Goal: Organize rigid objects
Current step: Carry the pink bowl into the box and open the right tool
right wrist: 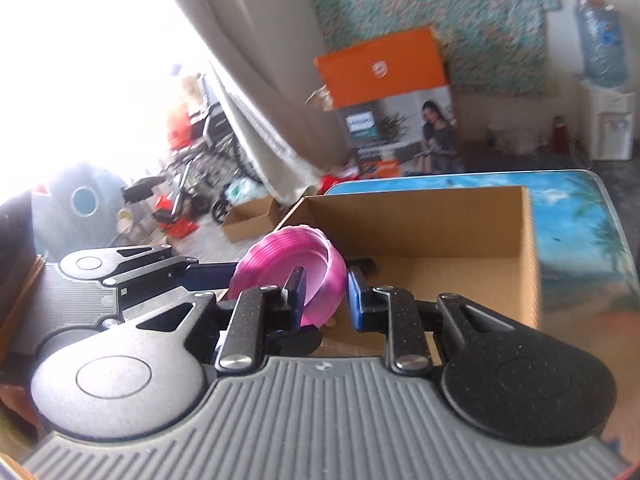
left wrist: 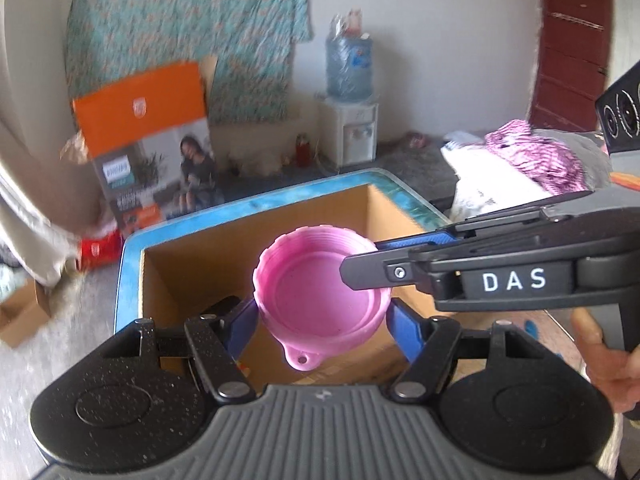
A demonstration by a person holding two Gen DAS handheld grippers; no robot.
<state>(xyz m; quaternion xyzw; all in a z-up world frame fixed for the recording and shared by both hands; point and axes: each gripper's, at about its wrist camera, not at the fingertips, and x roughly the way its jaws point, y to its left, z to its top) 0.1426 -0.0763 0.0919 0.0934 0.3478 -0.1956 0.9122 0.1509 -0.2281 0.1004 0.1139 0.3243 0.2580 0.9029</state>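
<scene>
Both tools grip 1 pink bowl point(left wrist: 324, 284) above the open cardboard box point(left wrist: 192, 264) on the desk point(left wrist: 128, 256): left tool point(left wrist: 322, 322) clamps its sides, right tool point(right wrist: 324, 294) pinches its rim between near-closed fingers.

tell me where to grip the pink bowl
Grip the pink bowl across its ribbed side wall, from the near side, as the left gripper does. The thin rim also suits a pinch from the right, as the right gripper shows. The small tab looks too slight.
</scene>
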